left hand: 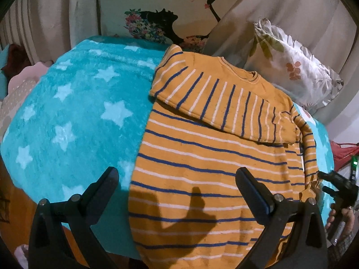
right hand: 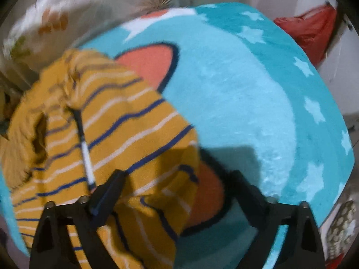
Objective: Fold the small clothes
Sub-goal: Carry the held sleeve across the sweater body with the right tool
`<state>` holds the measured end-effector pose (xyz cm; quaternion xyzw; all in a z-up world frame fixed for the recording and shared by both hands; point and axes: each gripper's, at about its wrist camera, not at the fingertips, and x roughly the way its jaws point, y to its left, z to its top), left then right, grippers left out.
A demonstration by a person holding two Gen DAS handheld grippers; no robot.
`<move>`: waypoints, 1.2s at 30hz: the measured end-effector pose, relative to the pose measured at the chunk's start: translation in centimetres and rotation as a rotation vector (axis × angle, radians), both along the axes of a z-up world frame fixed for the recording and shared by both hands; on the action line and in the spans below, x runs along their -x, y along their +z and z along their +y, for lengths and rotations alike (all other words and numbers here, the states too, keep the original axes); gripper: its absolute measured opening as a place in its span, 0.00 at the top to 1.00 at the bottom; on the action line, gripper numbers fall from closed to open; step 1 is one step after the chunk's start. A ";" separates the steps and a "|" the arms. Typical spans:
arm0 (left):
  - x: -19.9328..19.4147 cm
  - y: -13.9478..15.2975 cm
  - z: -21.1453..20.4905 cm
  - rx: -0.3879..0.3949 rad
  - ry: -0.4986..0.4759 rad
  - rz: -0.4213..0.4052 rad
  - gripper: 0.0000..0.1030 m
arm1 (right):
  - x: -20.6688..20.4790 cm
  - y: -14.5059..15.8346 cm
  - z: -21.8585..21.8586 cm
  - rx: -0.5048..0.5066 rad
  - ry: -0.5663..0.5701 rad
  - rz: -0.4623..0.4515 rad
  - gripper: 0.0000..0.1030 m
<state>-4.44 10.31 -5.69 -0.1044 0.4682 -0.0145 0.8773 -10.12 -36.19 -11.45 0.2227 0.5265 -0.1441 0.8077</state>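
A small mustard-yellow sweater with blue and white stripes lies flat on a turquoise star blanket. Its left sleeve is folded across the chest. My left gripper is open, hovering above the sweater's lower hem, holding nothing. In the right wrist view, my right gripper is open over the sweater's right sleeve, which is bunched on the blanket; its jaws stand wide on either side of the cuff. The right gripper also shows in the left wrist view at the sweater's right edge.
A printed cushion and a floral frilled pillow lean against the beige sofa back behind the blanket. A red item lies past the blanket's right edge. The blanket shows an orange cartoon shape.
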 end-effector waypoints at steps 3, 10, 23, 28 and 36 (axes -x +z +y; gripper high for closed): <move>0.4 -0.1 -0.7 -0.012 0.007 0.002 0.00 | 2.1 1.5 -0.6 -0.049 -0.004 -0.045 0.10; 0.6 -0.9 -2.2 0.010 -0.006 0.031 0.00 | 5.3 3.1 5.5 -0.009 0.267 -0.054 0.35; 1.8 -1.6 -3.3 0.002 0.001 0.066 0.00 | 4.1 -0.7 13.4 0.154 0.548 0.038 0.70; 2.0 -1.3 -3.0 0.020 0.023 0.057 0.00 | 4.5 3.0 8.6 0.101 0.394 -0.051 0.92; 2.1 -1.1 -3.4 0.036 0.019 0.044 0.00 | 6.4 10.2 -9.7 0.248 -0.138 -0.151 0.93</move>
